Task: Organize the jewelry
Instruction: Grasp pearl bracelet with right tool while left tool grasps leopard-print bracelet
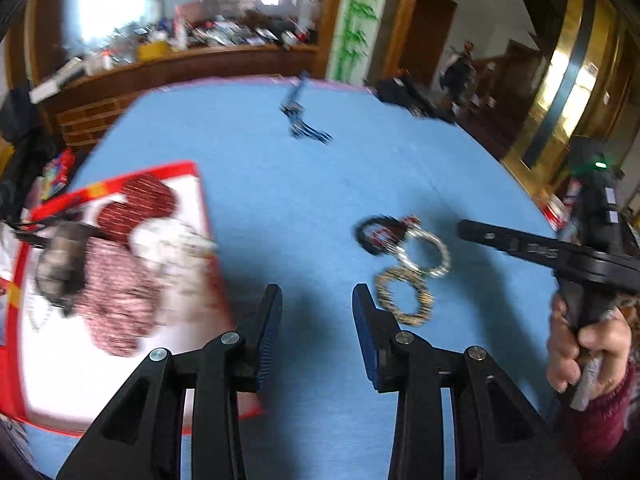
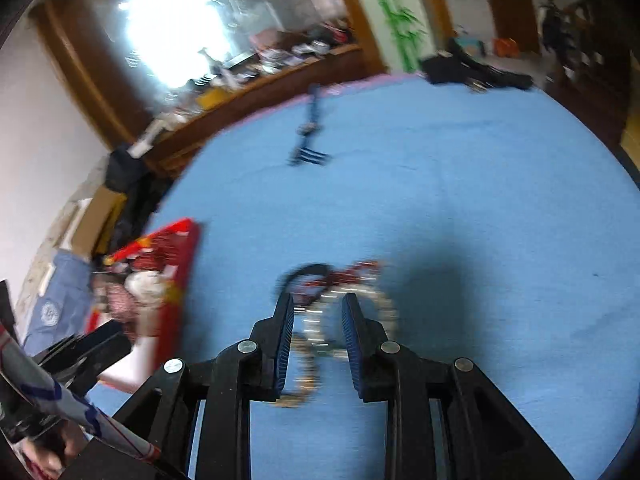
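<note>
Three bracelets lie together on the blue table cloth (image 1: pixel 280 208): a silver one (image 1: pixel 430 254), a gold beaded one (image 1: pixel 404 298) and a black and red one (image 1: pixel 380 234). My left gripper (image 1: pixel 316 300) is open and empty, just left of the gold bracelet. A red-edged white box (image 1: pixel 120 364) at the left holds several jewelry pieces. My right gripper (image 2: pixel 318 308) is open above the silver bracelet (image 2: pixel 384 304), its jaws either side of the ring's left part; the gold one (image 2: pixel 300 392) lies under its left finger. The right gripper also shows in the left view (image 1: pixel 468 230).
A blue necklace (image 1: pixel 304 128) lies far back on the cloth, also in the right view (image 2: pixel 310 148). A black item (image 2: pixel 472 70) sits at the far table edge. A cluttered wooden counter (image 1: pixel 192 60) stands behind the table. The box shows at left in the right view (image 2: pixel 176 280).
</note>
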